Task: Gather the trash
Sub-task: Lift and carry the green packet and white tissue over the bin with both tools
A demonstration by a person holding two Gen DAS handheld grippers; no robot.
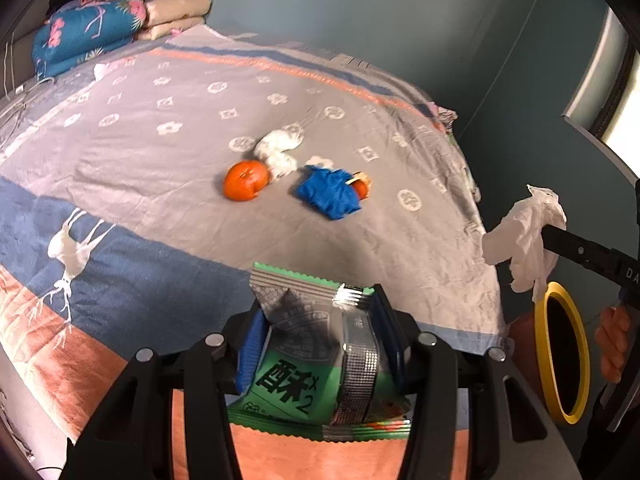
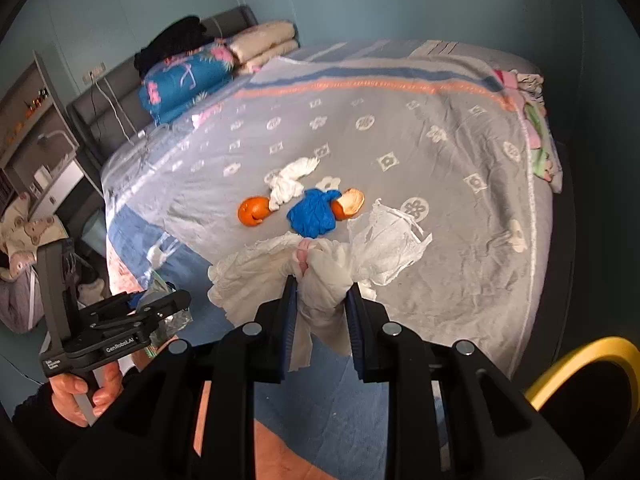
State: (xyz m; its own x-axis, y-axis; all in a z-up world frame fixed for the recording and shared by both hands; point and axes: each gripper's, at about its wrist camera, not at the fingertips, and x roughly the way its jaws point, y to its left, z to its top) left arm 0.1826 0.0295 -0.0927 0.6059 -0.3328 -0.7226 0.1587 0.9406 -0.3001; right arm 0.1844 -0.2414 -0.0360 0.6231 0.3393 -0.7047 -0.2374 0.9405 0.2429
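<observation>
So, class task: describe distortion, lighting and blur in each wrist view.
Left wrist view: fisheye bows the bed into a dome; bright glare at the window; the snack wrapper is slightly soft. Right wrist view: dark rounded corners; the tissue is evenly lit.

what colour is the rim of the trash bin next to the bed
Yellow: the bin's rim rings a dark opening. It shows best in the left wrist view.

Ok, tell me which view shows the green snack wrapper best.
Left wrist view: the green snack wrapper fills the foreground, clamped in the left gripper, print readable. The right wrist view shows only a crumpled sliver beside that gripper.
</observation>
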